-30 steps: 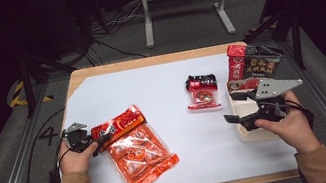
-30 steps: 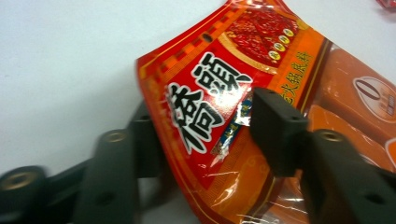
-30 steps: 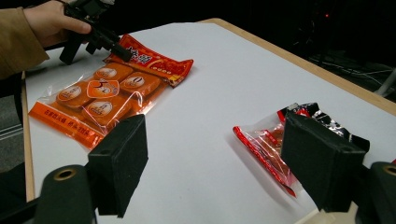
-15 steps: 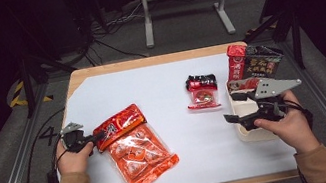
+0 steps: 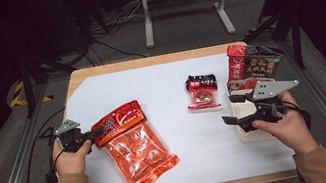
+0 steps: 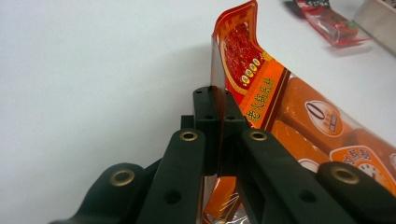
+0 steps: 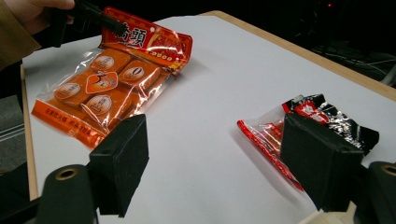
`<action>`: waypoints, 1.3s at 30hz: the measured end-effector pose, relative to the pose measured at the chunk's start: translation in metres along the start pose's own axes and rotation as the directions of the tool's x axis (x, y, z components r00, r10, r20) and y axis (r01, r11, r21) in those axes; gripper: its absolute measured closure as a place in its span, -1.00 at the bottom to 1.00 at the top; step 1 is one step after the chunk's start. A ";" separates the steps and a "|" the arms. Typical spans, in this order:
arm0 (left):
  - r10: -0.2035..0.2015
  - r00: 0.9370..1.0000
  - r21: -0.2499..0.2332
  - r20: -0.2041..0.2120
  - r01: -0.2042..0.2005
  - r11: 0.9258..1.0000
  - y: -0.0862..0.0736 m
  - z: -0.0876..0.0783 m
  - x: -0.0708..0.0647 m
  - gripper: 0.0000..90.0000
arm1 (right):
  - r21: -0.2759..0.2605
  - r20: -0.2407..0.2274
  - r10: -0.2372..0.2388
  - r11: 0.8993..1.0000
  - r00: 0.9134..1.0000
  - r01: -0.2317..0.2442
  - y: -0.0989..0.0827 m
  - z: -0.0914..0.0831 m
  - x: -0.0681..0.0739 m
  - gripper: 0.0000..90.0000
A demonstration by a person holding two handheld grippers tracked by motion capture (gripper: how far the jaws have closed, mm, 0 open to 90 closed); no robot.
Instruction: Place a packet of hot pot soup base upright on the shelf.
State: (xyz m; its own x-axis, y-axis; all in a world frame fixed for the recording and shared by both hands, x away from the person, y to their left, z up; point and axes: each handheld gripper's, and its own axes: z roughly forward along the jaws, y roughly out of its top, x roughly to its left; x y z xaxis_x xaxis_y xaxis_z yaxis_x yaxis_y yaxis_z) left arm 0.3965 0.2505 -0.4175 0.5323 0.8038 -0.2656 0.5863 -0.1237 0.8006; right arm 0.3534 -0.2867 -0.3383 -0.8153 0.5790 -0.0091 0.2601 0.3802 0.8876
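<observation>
The left claw [image 5: 99, 131] is pinching the top corner of the orange snack bag [image 5: 135, 149], its two jaws pressed flat on the red header strip; they have just been closing, with the bag's film between them. From where I stand, the header is lifted off the white desk [image 5: 151, 93] while the bag's lower end lies flat, stretching away from that claw toward the near edge of the desk. The left gripper view shows the film [image 6: 243, 74] standing on edge between the jaws, and beyond them a wide bare stretch of desk.

The right claw [image 5: 232, 121] is spread wide and holds nothing. Just beyond it lies a small red and black packet [image 5: 202, 90], apart from both claws. Between this claw and the bag there is open white surface. The right gripper view shows the packet [image 7: 303, 126] close past its jaw, and farther off the bag [image 7: 107, 79] with the left claw [image 7: 114, 21] at its upper corner. Behind the right claw, by the desk's side edge, a pale tray [image 5: 245, 110] holds upright red and dark packs [image 5: 252, 63].
</observation>
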 end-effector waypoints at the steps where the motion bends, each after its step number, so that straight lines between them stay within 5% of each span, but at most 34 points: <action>1: -0.009 1.000 -0.010 0.005 0.009 1.000 0.000 -0.001 -0.001 1.00 | 0.001 -0.003 0.003 1.000 1.000 -0.003 0.000 0.000 0.001 -0.46; 5: -0.012 1.000 -0.047 0.028 0.013 0.999 0.005 -0.008 -0.003 1.00 | 0.004 -0.007 -0.004 1.000 1.000 0.004 0.001 0.002 0.003 -0.44; 17: 0.070 0.994 -0.135 0.086 -0.058 0.989 0.032 -0.042 -0.036 1.00 | 0.017 -0.033 -0.003 1.000 0.999 0.003 0.002 0.008 0.009 -0.43; 21: 0.110 0.987 -0.170 0.119 -0.089 0.981 0.041 -0.053 -0.051 1.00 | 0.016 -0.036 -0.003 1.000 0.999 0.004 0.003 0.009 0.010 -0.43; 29: 0.198 0.964 -0.240 0.176 -0.153 0.959 0.051 -0.071 -0.078 1.00 | 0.019 -0.041 -0.008 1.000 0.999 0.008 0.005 0.009 0.014 -0.43; 38: 0.315 0.920 -0.296 0.235 -0.241 0.924 0.059 -0.083 -0.104 1.00 | 0.015 -0.058 -0.025 1.000 0.998 0.026 0.008 0.011 0.021 -0.44; 39: 0.333 0.911 -0.303 0.243 -0.256 0.918 0.060 -0.084 -0.107 1.00 | 0.014 -0.061 -0.028 0.999 0.998 0.029 0.008 0.011 0.022 -0.44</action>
State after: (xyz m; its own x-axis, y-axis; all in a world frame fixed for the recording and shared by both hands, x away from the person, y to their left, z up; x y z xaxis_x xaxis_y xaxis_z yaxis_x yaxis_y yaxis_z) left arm 0.3236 0.2058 -0.2961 0.8286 0.5498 -0.1053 0.2176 -0.1430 0.9655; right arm 0.3432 -0.2627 -0.3362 -0.8521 0.5233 -0.0055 0.2442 0.4069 0.8802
